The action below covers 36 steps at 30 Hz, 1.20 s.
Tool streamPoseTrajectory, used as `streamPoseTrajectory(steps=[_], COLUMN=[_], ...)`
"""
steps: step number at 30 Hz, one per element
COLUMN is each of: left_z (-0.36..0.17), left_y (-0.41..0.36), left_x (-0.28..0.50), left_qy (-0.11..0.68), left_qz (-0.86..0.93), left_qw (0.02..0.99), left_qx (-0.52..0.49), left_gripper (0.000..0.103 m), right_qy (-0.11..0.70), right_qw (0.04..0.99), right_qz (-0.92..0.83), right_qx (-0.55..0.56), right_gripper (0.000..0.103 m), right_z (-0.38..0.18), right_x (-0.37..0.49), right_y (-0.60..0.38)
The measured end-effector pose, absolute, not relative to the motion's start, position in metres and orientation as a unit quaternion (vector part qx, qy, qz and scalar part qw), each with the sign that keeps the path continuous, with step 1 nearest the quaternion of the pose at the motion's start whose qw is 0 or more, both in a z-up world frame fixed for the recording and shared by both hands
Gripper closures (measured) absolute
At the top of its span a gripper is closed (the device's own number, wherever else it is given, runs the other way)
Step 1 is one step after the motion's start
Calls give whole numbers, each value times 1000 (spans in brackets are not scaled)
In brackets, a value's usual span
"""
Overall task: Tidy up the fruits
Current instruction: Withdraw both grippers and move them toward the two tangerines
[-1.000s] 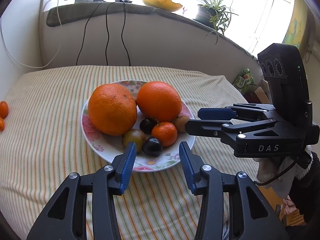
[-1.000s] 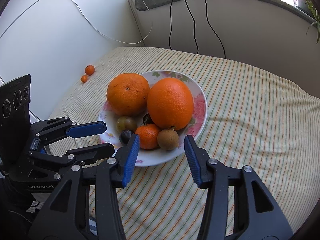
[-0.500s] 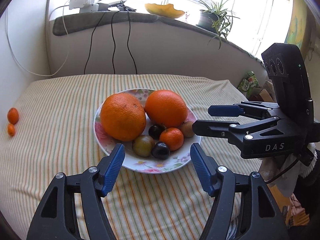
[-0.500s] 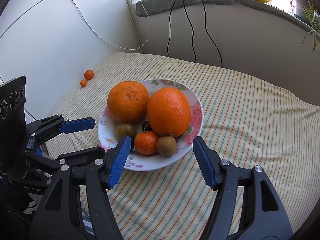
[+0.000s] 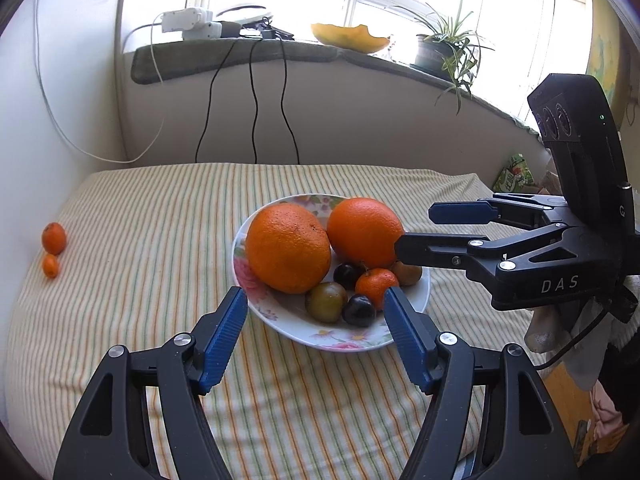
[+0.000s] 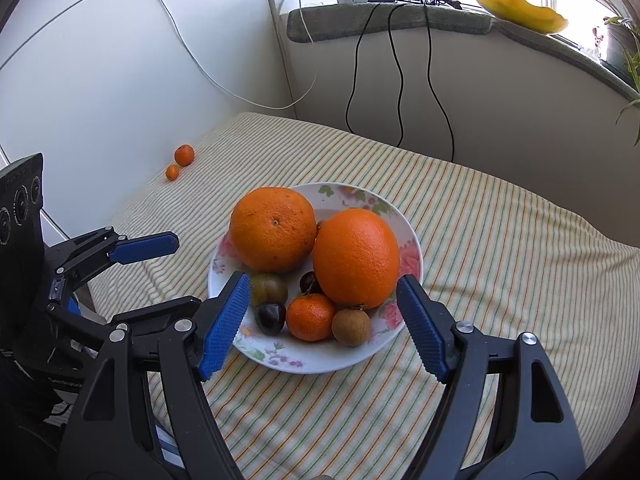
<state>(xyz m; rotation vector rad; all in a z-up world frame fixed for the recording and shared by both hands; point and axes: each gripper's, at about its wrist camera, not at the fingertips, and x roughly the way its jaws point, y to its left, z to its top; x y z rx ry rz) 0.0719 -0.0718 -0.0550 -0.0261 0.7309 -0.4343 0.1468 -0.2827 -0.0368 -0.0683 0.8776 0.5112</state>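
Observation:
A floral plate (image 5: 280,328) on the striped cloth holds two large oranges (image 5: 288,248) (image 5: 364,232), a small mandarin (image 5: 376,282), a greenish plum (image 5: 326,301), two dark plums (image 5: 358,310) and a brown round fruit (image 5: 406,273). Two small orange fruits (image 5: 54,237) (image 5: 51,266) lie apart by the left wall. My left gripper (image 5: 315,300) hovers open before the plate's near rim, holding nothing. My right gripper (image 6: 323,284) is open too, just short of the plate (image 6: 320,364), and empty. Each gripper appears in the other's view: right gripper (image 5: 416,230), left gripper (image 6: 184,272).
The striped cloth (image 6: 500,240) covers the table, with a white wall (image 6: 120,80) at its left. Behind is a sill with hanging cables (image 5: 252,120), power strips (image 5: 192,24), a yellow melon piece (image 5: 352,38) and a potted plant (image 5: 440,52). The table drops off on the right by a green packet (image 5: 514,172).
Both grippers' jaws have spread much wider than a second ago. Both views have tipped up a little, so the plate sits lower and more of the window sill shows.

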Motion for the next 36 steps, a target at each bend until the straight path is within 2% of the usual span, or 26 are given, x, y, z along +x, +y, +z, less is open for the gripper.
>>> streamPoseTrajectory(steps=[19,36], left_z=[-55,-78], left_y=[-29,70], left_x=[76,96], left_qy=[344,351], left_qz=[-168,-50], left_qw=[923,932], left_qx=[-35,-79], left_gripper=[33,33], right_qy=[381,426], right_qw=[881,837], right_qz=[276,341], right_qx=[-61,-38], right_gripper=[25,25], right_z=[-28,-23], right_x=[161,214], right_y=[-232,-153])
